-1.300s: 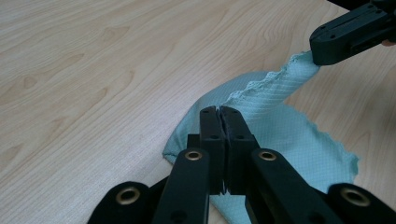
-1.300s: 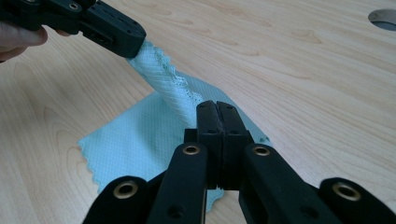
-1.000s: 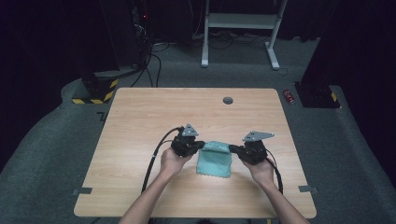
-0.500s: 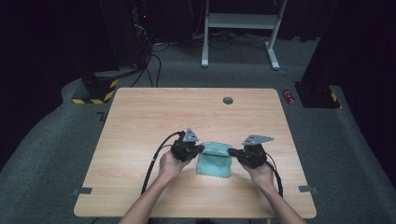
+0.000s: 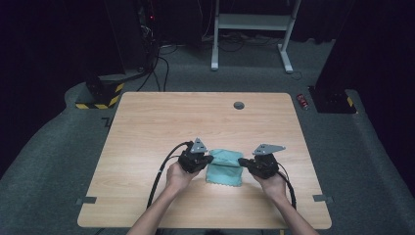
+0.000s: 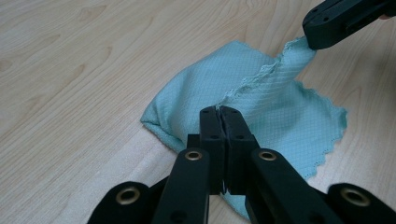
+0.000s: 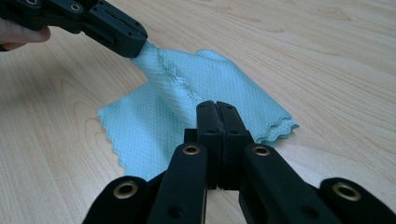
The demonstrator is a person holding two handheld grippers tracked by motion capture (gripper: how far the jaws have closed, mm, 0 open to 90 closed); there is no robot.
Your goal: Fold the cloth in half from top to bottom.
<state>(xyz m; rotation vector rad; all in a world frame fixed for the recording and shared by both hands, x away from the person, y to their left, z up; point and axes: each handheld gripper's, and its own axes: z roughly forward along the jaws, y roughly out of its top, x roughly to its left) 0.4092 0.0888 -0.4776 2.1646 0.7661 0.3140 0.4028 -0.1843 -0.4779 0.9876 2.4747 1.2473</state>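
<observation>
Both jaw pairs closed on one raised edge of the cloth point(image 5: 224, 167): left gripper point(image 6: 219, 111) and right gripper point(image 7: 215, 106) at opposite corners. Between them, soft, light, limp fabric, sagging onto the table point(image 5: 161, 122); best held by corners. Pinched corners hidden behind jaws; underside unseen.

Left gripper point(image 5: 209, 159): black body, grey three-cornered plate on top, thick black cable trailing back along forearm. Right gripper point(image 5: 242, 160): same black build, grey plate, black cable looping behind hand. Jaws in both gripper views: matte black bars, flat faces, brass-ringed pivot holes, small dark screw heads on linkage arms. Forearms bare, no sleeves visible.
</observation>
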